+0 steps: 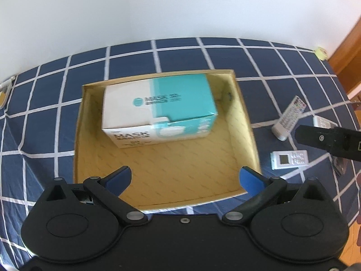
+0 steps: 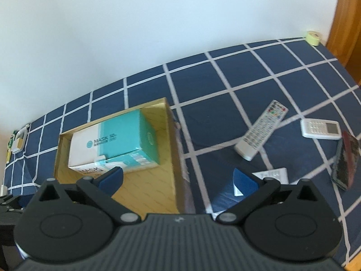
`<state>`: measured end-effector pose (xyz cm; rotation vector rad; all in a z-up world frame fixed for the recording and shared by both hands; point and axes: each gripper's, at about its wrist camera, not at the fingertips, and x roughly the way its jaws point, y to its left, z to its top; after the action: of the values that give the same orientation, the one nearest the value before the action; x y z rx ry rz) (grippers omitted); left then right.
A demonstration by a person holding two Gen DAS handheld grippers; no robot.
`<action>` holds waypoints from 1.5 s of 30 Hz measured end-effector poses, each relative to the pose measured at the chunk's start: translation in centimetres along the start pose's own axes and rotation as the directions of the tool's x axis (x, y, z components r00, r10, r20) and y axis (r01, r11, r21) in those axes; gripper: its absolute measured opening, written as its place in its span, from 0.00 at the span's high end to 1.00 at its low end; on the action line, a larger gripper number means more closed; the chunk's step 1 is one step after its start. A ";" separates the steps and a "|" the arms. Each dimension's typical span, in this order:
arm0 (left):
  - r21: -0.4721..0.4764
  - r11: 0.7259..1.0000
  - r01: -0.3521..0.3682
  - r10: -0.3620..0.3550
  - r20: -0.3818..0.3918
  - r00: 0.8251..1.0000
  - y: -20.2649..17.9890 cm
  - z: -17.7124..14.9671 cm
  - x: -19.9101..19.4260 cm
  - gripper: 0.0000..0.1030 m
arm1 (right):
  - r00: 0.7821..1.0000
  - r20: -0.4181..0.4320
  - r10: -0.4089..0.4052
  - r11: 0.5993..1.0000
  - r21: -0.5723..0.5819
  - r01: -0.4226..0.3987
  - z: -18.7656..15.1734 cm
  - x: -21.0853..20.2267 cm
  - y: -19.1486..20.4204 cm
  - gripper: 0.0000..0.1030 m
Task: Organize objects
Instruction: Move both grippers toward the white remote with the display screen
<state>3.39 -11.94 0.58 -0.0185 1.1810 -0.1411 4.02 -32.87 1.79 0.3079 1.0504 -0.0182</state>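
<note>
Both grippers apart and empty above the bed.

Left gripper (image 1: 186, 177) spread over the cardboard tray (image 1: 244, 113); the mask box (image 1: 158, 110) lies in the tray ahead of it. Right gripper (image 2: 178, 179) spread wide, two remotes (image 2: 261, 129) ahead to its right.

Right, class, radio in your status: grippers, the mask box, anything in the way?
Left gripper open, empty. Right gripper open, empty. Mask box sits in the tray. Two remotes lie loose on the cloth; nothing in the way.
</note>
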 end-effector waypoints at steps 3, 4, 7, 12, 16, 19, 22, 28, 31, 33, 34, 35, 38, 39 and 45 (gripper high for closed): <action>0.023 1.000 0.007 -0.007 -0.001 1.000 -1.6 -0.2 0.0 0.00 | 1.000 0.010 -0.013 1.000 0.021 0.013 -0.6 -0.9 -1.3 0.00; 0.028 1.000 0.013 -0.013 -0.002 1.000 -2.2 -0.2 0.0 0.00 | 1.000 0.012 -0.017 0.999 0.027 0.017 -0.7 -1.1 -1.8 0.00; 0.045 0.999 0.031 -0.031 -0.003 1.000 -3.9 -0.3 0.0 0.00 | 0.999 0.015 -0.031 0.999 0.041 0.030 -1.0 -1.7 -3.4 0.00; 0.066 0.997 0.041 -0.041 -0.001 0.999 -6.7 -0.2 0.2 0.00 | 0.998 0.016 -0.053 0.997 0.060 0.052 -0.9 -2.4 -6.1 0.00; 0.072 0.996 0.045 -0.045 -0.011 0.999 -9.2 0.3 0.8 0.00 | 0.998 0.011 -0.060 0.995 0.075 0.059 -0.4 -2.6 -8.5 0.00; 0.073 0.996 0.047 -0.046 -0.018 0.999 -11.0 0.5 1.5 0.00 | 0.998 0.006 -0.061 0.995 0.080 0.060 0.1 -2.6 -10.3 0.00; 0.062 0.997 0.054 -0.052 -0.032 0.998 -12.6 0.8 2.4 0.00 | 0.998 -0.004 -0.063 0.995 0.084 0.063 0.8 -2.5 -12.1 0.00; 0.046 0.998 0.051 -0.048 -0.070 0.996 -15.8 1.1 5.1 0.00 | 0.997 -0.052 -0.064 0.994 0.081 0.069 1.5 -0.9 -15.3 0.00; 0.039 0.998 0.056 -0.052 -0.096 0.994 -17.0 1.0 6.6 0.00 | 0.995 -0.081 -0.054 0.995 0.080 0.060 1.6 0.3 -16.6 0.00; 0.038 0.998 0.051 -0.047 -0.114 0.992 -17.7 0.9 7.6 0.00 | 0.994 -0.102 -0.050 0.995 0.077 0.058 1.7 1.1 -17.4 0.00; 0.037 0.998 0.049 -0.044 -0.124 0.991 -18.1 0.8 8.2 0.00 | 0.993 -0.111 -0.047 0.996 0.075 0.056 1.7 1.5 -17.7 0.00; 0.037 0.998 0.050 -0.045 -0.133 0.990 -18.4 0.8 8.7 0.00 | 0.991 -0.122 -0.048 0.996 0.075 0.057 1.7 1.9 -18.0 0.00; 0.031 0.998 0.047 -0.042 -0.158 0.987 -19.0 0.9 10.2 0.00 | 0.988 -0.145 -0.045 0.996 0.074 0.056 1.9 3.1 -18.9 0.00; 0.031 0.998 0.047 -0.041 -0.167 0.985 -19.1 0.9 10.7 0.00 | 0.987 -0.152 -0.042 0.996 0.076 0.054 1.9 3.5 -19.2 0.00; 0.016 0.998 0.056 -0.052 -0.212 0.976 -19.9 1.3 13.4 0.00 | 0.978 -0.207 -0.025 0.996 0.078 0.042 2.4 6.4 -20.3 0.00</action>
<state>7.59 -33.38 -9.51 -0.0165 1.3922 -0.2079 5.97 -52.06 -7.50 0.3719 1.2623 -0.0608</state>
